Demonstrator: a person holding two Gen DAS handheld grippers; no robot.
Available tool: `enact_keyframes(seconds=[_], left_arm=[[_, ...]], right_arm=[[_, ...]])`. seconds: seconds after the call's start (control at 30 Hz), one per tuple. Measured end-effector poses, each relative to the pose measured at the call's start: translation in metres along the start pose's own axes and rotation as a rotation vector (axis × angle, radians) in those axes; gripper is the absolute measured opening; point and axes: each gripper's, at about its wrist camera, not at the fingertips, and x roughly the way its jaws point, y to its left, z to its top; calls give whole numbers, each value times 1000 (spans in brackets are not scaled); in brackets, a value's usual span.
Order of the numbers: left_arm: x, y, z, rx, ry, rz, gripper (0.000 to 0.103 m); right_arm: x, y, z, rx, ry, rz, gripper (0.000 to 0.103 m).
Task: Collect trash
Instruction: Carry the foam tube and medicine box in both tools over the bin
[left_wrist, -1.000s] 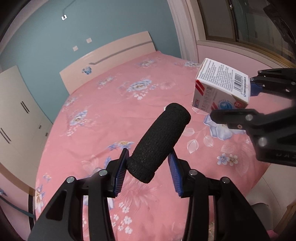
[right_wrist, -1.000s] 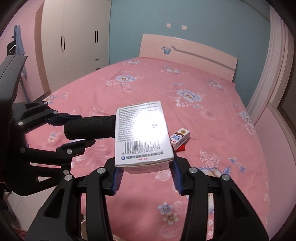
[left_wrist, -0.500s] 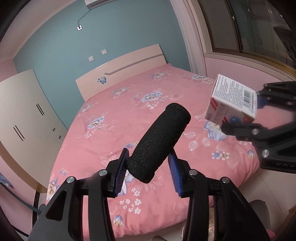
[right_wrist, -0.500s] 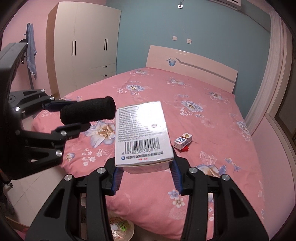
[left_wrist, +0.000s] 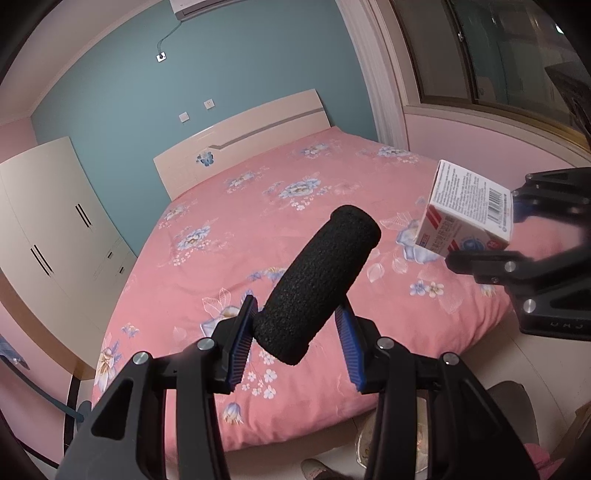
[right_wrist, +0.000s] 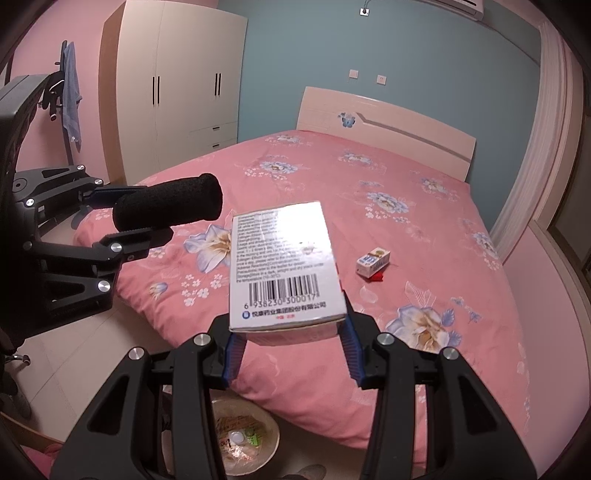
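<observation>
Foam roll (left_wrist: 317, 284) and box (right_wrist: 282, 266) sit between jaws.

Glossy cardboard box (right_wrist: 282, 266), rough foam roller (left_wrist: 319, 282)

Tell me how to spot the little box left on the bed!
Find the big pink flowery bed. Near its right side lies a small white and blue carton, touching a red scrap. It is the only box on the blanket, not held by a gripper.
</observation>
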Motion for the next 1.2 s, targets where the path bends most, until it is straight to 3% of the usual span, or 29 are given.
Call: enact_keyframes(seconds=[0.27, 1.2], left_arm=[[3, -16, -24, 24, 41, -22, 46], [97, -59, -136, 27, 318, -104, 46]], right_arm=[[13, 8, -32, 16, 50, 30, 46], [110, 27, -147, 97, 330, 110, 46]])
